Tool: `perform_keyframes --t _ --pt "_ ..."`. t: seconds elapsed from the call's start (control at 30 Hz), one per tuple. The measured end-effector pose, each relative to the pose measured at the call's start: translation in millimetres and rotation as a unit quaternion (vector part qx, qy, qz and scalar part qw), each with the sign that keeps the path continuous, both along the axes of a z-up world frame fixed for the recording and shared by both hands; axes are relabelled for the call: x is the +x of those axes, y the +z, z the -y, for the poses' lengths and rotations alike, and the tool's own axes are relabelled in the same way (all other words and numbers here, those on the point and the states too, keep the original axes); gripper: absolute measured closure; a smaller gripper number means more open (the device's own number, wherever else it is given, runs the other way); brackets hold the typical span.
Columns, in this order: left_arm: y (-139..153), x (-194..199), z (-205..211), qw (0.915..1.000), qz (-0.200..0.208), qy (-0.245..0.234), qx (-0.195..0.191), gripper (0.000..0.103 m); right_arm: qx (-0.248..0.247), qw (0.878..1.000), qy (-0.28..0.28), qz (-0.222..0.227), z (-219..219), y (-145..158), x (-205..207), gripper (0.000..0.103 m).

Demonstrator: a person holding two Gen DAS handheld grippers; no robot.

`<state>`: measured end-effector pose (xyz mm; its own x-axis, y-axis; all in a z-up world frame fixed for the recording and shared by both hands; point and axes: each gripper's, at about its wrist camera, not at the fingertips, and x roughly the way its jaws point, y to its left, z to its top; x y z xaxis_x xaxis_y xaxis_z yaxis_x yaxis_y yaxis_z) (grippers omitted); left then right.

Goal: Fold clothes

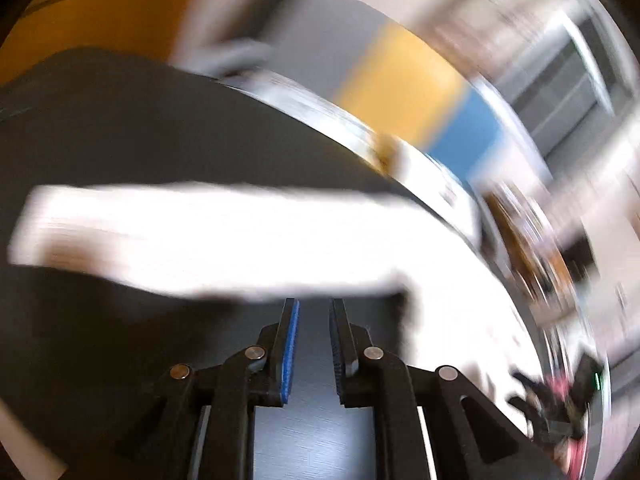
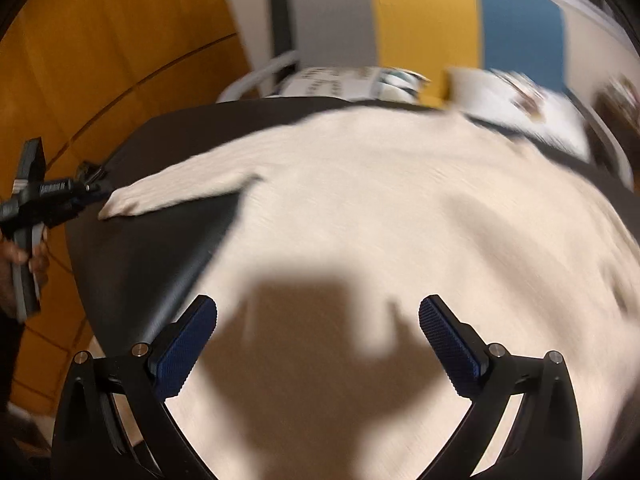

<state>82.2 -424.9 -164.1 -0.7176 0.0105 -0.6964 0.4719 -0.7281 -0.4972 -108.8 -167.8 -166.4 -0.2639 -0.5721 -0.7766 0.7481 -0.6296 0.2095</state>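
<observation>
A cream knit sweater (image 2: 380, 208) lies spread flat on a dark table (image 2: 160, 248). Its one sleeve (image 2: 180, 184) reaches out to the left. My right gripper (image 2: 318, 312) hangs above the sweater's body, jaws wide open and nothing between them. At the left table edge my left gripper (image 2: 96, 186) sits just off the sleeve's cuff, held by a hand (image 2: 24, 256). The left wrist view is badly blurred. There the sleeve (image 1: 220, 240) shows as a white band ahead of my left gripper (image 1: 314, 308), whose jaws stand a narrow gap apart with only table showing between.
Behind the table stands a chair back (image 2: 428, 16) in grey, yellow and blue panels. Papers or books (image 2: 520, 104) lie along the far edge. An orange wooden surface (image 2: 100, 60) fills the left. A blurred dark and pink shape (image 1: 560, 400) sits at lower right.
</observation>
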Motion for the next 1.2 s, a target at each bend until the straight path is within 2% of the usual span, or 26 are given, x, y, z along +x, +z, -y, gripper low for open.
perform_keyframes --t 0.07,0.13,0.27,0.3,0.33,0.43,0.6,0.67,0.73,0.83,0.87,0.93,1.0,1.07,1.13,1.2 --pt "-3 -30 -60 0.9959 -0.001 -0.090 -0.013 0.090 0.013 0.999 -0.044 0.015 -44 -8 -1 0.000" --pt "-7 -58 -115 0.9846 0.006 -0.171 -0.036 0.090 0.029 0.997 -0.075 0.023 -72 -17 -1 0.000" --pt "-27 -95 -172 0.9593 0.086 -0.250 -0.099 0.090 0.045 0.990 -0.120 0.051 -115 -41 0 0.000" --pt "-35 -89 -185 0.9554 0.111 -0.250 -0.112 0.090 0.046 0.990 -0.124 0.053 -120 -48 1 0.000" --pt "-39 -88 -190 0.9545 0.110 -0.245 -0.129 0.090 0.038 0.992 -0.118 0.028 -121 -48 8 0.000" --pt "-39 -102 -186 0.9536 0.118 -0.236 -0.144 0.090 0.074 0.991 -0.109 -0.006 -105 -49 23 0.000" --pt "-34 -122 -191 0.9437 0.133 -0.252 -0.168 0.090 0.077 0.992 -0.100 -0.009 -97 -48 26 0.000" --pt "-34 -123 -188 0.9435 0.141 -0.251 -0.164 0.090 0.076 0.993 -0.093 -0.010 -102 -47 31 0.000" --pt "-28 -120 -188 0.9489 0.146 -0.237 -0.149 0.090 0.066 0.994 -0.088 0.000 -107 -46 30 0.000" --pt "-9 -104 -188 0.9596 0.098 -0.236 -0.117 0.088 0.004 0.996 -0.084 0.038 -129 -29 30 0.000" --pt "-16 -105 -187 0.9599 0.111 -0.229 -0.117 0.088 -0.018 0.995 -0.092 0.043 -139 -22 29 0.000" --pt "-30 -105 -183 0.9611 0.132 -0.216 -0.109 0.089 -0.013 0.993 -0.111 0.042 -154 -20 25 0.000" --pt "-38 -97 -171 0.9709 0.111 -0.200 -0.071 0.088 -0.004 0.992 -0.114 0.057 -162 -29 25 0.000" --pt "-42 -93 -160 0.9789 0.093 -0.180 -0.029 0.089 -0.014 0.993 -0.104 0.048 -167 -39 30 0.000" --pt "-43 -94 -151 0.9830 0.088 -0.161 0.010 0.089 -0.016 0.994 -0.102 0.025 -166 -41 37 0.000" --pt "-39 -104 -147 0.9841 0.091 -0.152 0.017 0.089 -0.024 0.994 -0.103 0.014 -168 -42 40 0.000"
